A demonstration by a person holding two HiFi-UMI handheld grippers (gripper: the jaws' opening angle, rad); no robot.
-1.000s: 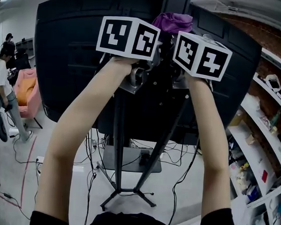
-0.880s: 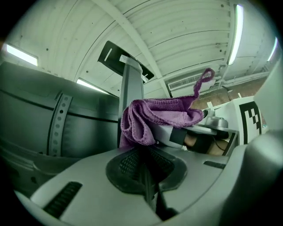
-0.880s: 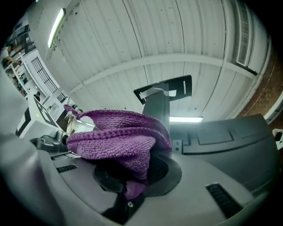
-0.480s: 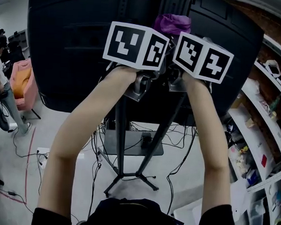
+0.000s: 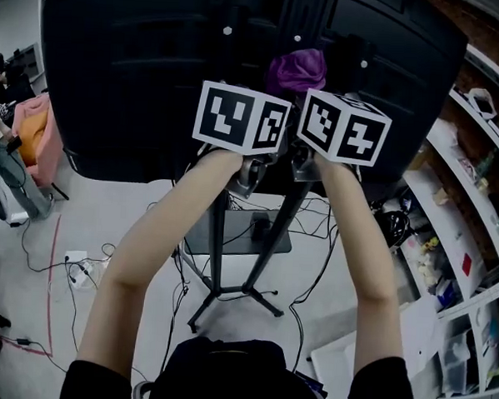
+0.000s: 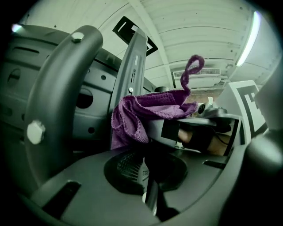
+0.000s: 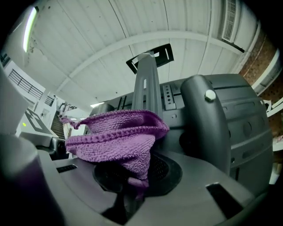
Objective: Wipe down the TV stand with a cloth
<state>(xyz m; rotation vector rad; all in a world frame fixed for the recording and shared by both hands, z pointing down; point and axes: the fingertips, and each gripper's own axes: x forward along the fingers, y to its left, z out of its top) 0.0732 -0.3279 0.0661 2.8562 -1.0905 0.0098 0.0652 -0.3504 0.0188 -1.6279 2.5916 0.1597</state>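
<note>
Purple cloth (image 7: 116, 132) is bunched and clamped by its lower fold in the jaws of the right gripper (image 7: 132, 183). It lies straight ahead of those jaws, against or just short of the grey upright post (image 7: 148, 84) of the TV stand. The post's long axis runs up and away from the cloth, so a wiping stroke would likely follow that line. The left gripper (image 6: 148, 178), jaws together on nothing, hangs just beside on the cloth's left.
</note>
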